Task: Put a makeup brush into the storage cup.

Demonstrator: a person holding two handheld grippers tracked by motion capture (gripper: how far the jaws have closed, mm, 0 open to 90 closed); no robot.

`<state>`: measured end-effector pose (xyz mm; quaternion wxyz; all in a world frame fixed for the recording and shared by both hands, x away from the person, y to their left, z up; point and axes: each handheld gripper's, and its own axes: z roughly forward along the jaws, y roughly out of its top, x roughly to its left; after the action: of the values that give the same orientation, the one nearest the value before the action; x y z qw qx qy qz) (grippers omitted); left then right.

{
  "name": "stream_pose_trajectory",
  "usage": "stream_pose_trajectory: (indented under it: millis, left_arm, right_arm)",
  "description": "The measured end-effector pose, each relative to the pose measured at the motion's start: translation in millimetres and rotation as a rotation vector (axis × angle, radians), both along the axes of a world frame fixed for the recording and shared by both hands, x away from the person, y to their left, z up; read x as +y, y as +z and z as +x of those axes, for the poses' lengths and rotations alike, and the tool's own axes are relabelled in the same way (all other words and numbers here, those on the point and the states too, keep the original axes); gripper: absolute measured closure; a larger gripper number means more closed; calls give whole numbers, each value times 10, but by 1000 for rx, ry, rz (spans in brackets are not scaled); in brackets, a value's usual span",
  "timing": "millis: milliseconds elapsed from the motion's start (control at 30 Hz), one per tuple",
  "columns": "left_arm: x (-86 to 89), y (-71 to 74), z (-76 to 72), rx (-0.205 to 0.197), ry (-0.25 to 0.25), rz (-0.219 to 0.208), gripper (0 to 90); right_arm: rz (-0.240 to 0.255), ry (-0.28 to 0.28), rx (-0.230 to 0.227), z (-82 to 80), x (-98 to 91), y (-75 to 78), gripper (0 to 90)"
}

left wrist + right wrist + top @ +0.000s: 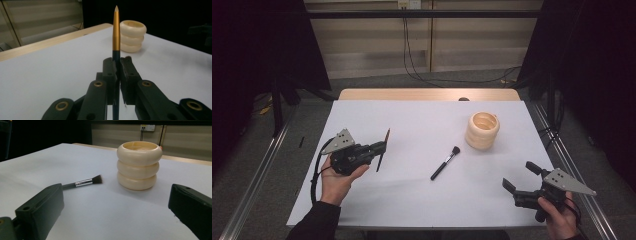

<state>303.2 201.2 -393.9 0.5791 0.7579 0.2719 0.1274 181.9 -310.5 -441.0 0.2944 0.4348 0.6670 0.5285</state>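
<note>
left gripper (381,148): I've got it on the left half of the table, held in the left hand (337,177), jaws pointing toward the right side of the high view. Jaws squeezed together on the slim brush.
slim brush (116,30): thin dark stem with a gold ferrule tapering to a pale pointed tip. In the left gripper view it stands straight up between my two pads, stem running down below them. In the high view (383,149) it shows as a thin dark stick crossing the jaw tips, tilted, top end leaning away from me, off the table surface as far as I can tell.
right gripper (520,176): near right corner of the table, in the right hand (558,217), jaws aimed up and left toward the middle. Jaws spread wide, nothing between them; in the right gripper view I see bare table in the gap.
makeup brush (445,163): black handle, silver collar, dark bristle head; lying flat mid-table, bristles pointing toward the holder. Well apart from both grippers. Also seen past my right gripper's left jaw (83,182).
holder (482,130): cream, three stacked rings, open top, upright on the right far part of the table. Near the makeup brush's bristle end, not touching. Inside too dim to read.
table (422,120): white top, wooden strip along the far edge.
</note>
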Motion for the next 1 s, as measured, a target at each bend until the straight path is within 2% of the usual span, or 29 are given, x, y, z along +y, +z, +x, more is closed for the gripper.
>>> stream_pose_trajectory:
  millis: [33,67,167,200,267,300,333,433,533,633,700,833,867,933,1000]
  left_arm:
    - [-6,7,-21,-13,24,10,835]
    - [-3,16,-29,-23,23,11,836]
    - [10,39,-50,-38,27,-36,836]
    - [15,49,-63,-52,43,-30,835]
    - [14,51,-66,-59,14,-40,836]
    - [1,55,-84,-58,32,-38,836]
    - [2,54,-77,-52,17,-40,835]
    - [-4,57,-82,-52,29,-46,835]
    - [-3,71,-86,-51,5,-62,835]
    - [-15,89,-104,-46,16,-60,835]
    - [-27,91,-113,-43,26,-59,836]
    - [-35,93,-120,-43,10,-60,835]
    - [-33,100,-130,-41,16,-56,835]
    - [-27,89,-129,-33,8,-83,835]
    - [-48,73,-143,-21,18,-72,835]
  right_arm:
    - [1,0,0,0,0,0,0]
    - [1,1,1,-1,1,1,0]
    - [2,0,1,-2,1,1,0]
    - [5,0,1,-3,1,2,0]
    - [3,6,-1,-7,0,3,0]
    - [10,4,1,-11,4,5,0]
    - [10,2,-4,-9,4,5,0]
    - [10,3,-10,-8,12,5,0]
    - [13,2,-14,-11,12,7,0]
    - [18,12,-24,-17,12,19,0]
    - [22,16,-44,-22,22,30,0]
    - [35,36,-78,-32,41,55,0]
    - [40,45,-72,-34,50,58,0]
    - [41,66,-54,-26,58,65,0]
    - [48,71,-64,-9,74,71,0]
